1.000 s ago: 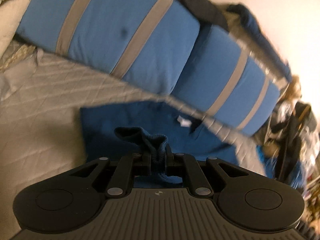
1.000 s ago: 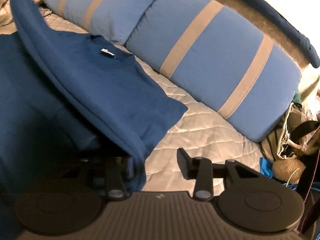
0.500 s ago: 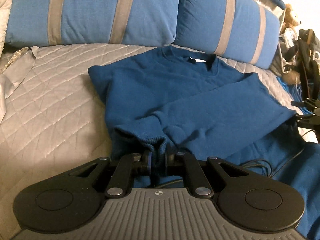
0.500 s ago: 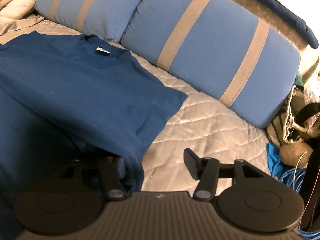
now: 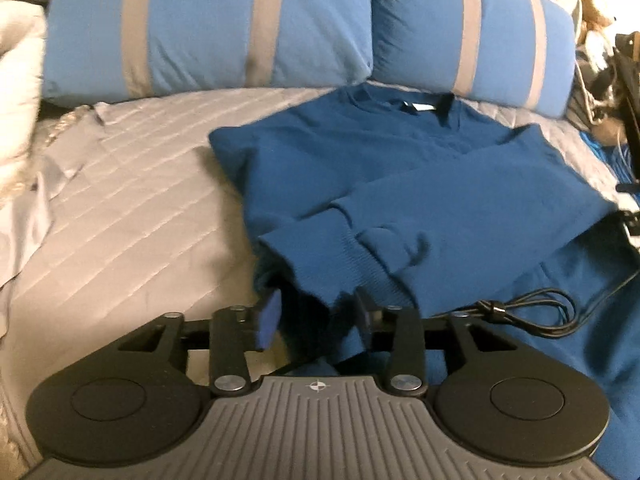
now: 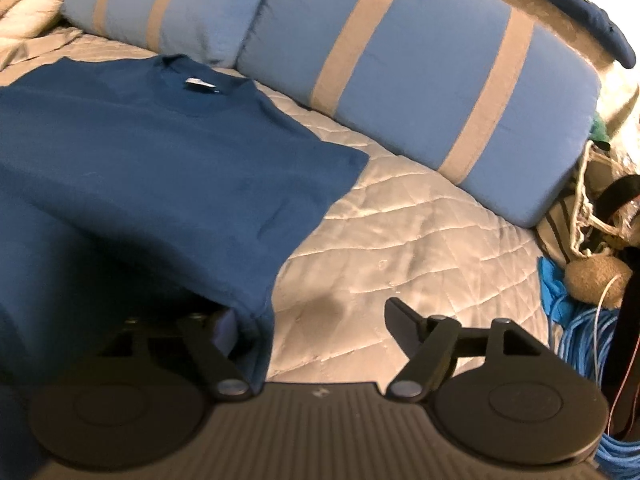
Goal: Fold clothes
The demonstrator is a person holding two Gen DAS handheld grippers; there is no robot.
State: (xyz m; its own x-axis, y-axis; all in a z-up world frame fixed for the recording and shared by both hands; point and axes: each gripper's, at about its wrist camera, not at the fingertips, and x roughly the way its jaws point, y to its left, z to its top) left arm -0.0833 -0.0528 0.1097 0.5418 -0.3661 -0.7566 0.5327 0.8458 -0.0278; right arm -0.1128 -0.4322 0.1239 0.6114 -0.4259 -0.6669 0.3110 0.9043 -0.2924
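Observation:
A dark blue sweater (image 5: pixel 360 160) lies flat on the grey quilted bedspread (image 5: pixel 120 220), collar toward the pillows. One sleeve is folded across its body. The sleeve's ribbed cuff (image 5: pixel 320 264) ends between the jaws of my left gripper (image 5: pixel 316 314), which are opening, and the pads no longer press on it. In the right wrist view the sweater (image 6: pixel 160 160) fills the left side. Its folded side edge (image 6: pixel 248 304) drapes over the left finger of my right gripper (image 6: pixel 312 326). Those jaws are opening wide, and only bedspread (image 6: pixel 400 240) lies between them.
Two light blue pillows with grey stripes (image 5: pixel 208 28) (image 6: pixel 420 80) line the far edge of the bed. A black cable (image 5: pixel 532 316) lies on blue cloth to the right of the left gripper. Bags, a blue cord (image 6: pixel 580 344) and other clutter crowd the bed's right side.
The left gripper came down with the cuff and then let go of it, leaving the sleeve across the sweater. The right gripper opened wider, and the raised side of the sweater settled flat.

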